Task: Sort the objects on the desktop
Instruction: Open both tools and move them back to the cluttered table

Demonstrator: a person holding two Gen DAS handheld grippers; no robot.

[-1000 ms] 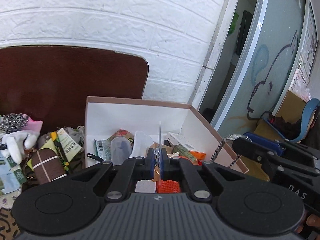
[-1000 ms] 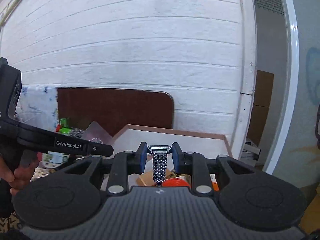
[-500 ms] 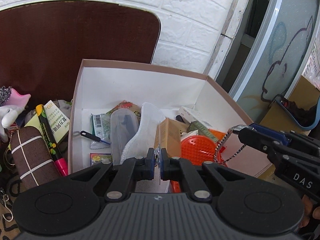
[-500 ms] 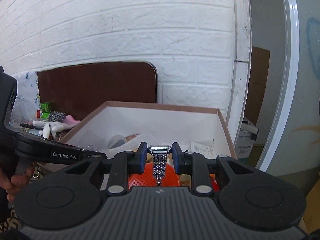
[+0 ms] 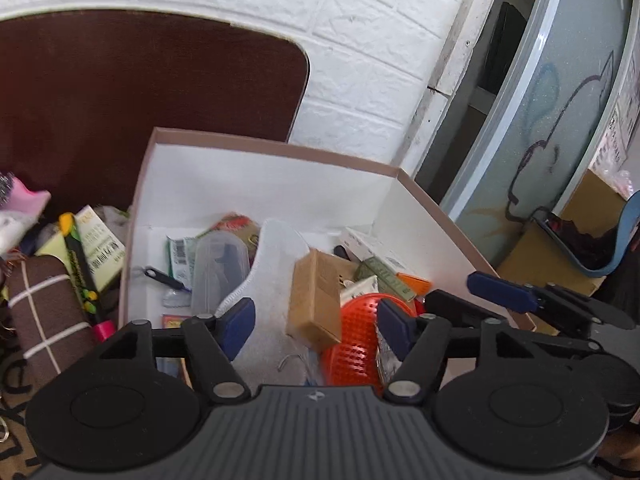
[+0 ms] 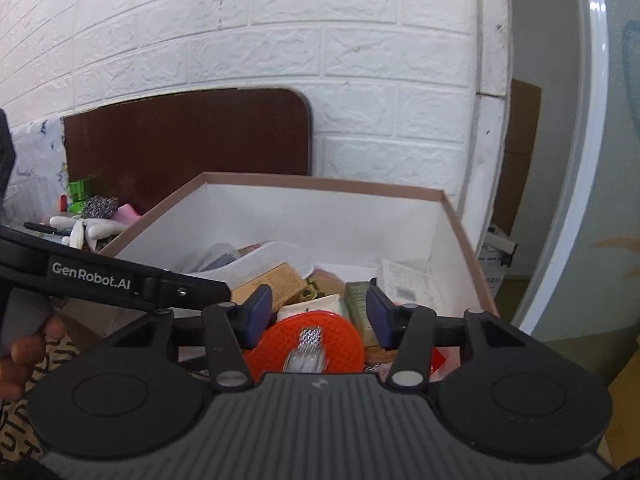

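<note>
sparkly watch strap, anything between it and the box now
Nothing visible. The right gripper has just been opening its jaws, and the sparkly watch strap already lies on the orange mesh lid inside the white box, free of both pads.

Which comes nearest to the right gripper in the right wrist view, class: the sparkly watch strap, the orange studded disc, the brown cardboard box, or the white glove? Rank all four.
1. Sparkly watch strap: between the open jaws of the right gripper, lying on the disc.
2. Orange studded disc: directly beneath the strap.
3. Brown cardboard box: just beyond, to the left.
4. White glove: far left, outside the carton.
</note>
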